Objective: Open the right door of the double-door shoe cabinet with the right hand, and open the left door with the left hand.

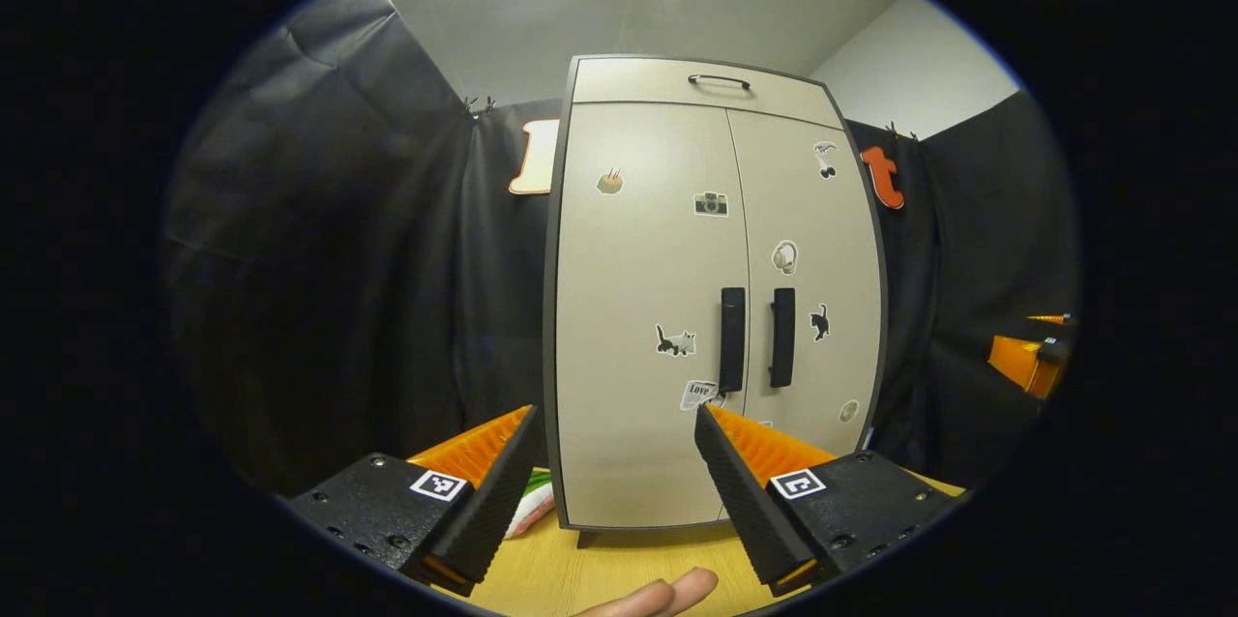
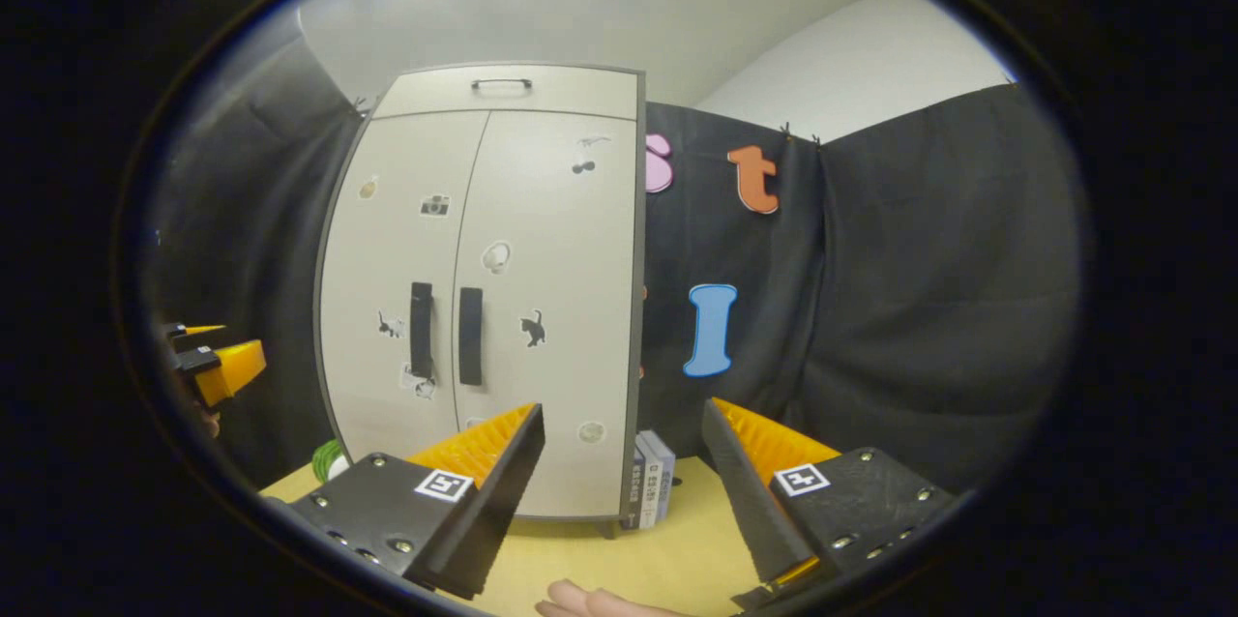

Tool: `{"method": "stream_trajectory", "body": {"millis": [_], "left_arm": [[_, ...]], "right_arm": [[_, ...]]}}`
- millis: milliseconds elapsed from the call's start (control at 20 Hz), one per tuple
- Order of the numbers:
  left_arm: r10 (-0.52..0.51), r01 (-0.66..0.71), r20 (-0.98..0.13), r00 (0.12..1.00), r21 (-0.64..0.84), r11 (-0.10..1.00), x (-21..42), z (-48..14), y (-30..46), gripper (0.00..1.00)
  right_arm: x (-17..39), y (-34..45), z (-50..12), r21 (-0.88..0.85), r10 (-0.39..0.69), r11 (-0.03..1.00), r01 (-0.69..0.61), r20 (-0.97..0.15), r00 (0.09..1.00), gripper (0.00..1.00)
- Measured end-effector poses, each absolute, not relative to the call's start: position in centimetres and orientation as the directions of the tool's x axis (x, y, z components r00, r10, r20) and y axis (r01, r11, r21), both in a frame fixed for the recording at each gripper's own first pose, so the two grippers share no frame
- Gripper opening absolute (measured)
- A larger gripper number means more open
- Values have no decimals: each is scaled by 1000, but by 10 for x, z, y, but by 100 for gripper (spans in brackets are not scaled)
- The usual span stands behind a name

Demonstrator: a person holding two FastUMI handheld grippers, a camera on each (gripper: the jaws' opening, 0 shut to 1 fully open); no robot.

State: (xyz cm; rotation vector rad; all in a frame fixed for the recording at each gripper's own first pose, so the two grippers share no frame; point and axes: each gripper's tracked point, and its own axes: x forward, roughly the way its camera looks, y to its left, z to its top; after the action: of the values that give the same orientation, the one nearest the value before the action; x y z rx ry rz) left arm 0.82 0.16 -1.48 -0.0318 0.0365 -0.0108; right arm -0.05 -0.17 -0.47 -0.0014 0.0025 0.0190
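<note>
- Right gripper [image 2: 624, 448] hangs spread wide, well short of the shoe cabinet [image 2: 542, 308] standing on the table [image 2: 677, 549]; left gripper [image 1: 614, 453] likewise gapes.
- Both doors look closed; nothing is gripped.
- Next, I'd judge: reach the right door handle [image 2: 470, 336], close on it, pull.

cabinet [image 1: 638, 308] doors – smooth matt laminate, handles [image 1: 732, 338] matt black plastic, table [image 2: 619, 559] pale wood-look, wall – black cloth
</note>
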Motion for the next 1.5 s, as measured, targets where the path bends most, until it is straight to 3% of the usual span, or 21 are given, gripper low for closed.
{"method": "stream_trajectory", "body": {"millis": [550, 750, 1050, 1250, 1500], "left_arm": [[-30, 29, -35, 999, -39, 999, 2, -24, 4, 98], [-10, 8, -35, 999, -40, 999, -1, -32, 14, 98], [-3, 1, -56, 998, -40, 999, 2, -48, 22, 99], [-10, 8, -52, 999, -28, 1000, 0, -53, 24, 98], [-5, 4, -62, 998, -12, 1000, -6, -62, 35, 98]], "right_arm": [[40, 17, -23, 24, 31, 999, -30, -61, 998, 98], [74, 38, -16, 9, 67, 998, -67, -51, 996, 94], [140, 94, 4, 17, 148, 989, -148, -31, 988, 98], [173, 148, 6, 23, 238, 971, -237, -63, 969, 98], [201, 193, -10, 6, 269, 963, -270, -115, 956, 98]]}}
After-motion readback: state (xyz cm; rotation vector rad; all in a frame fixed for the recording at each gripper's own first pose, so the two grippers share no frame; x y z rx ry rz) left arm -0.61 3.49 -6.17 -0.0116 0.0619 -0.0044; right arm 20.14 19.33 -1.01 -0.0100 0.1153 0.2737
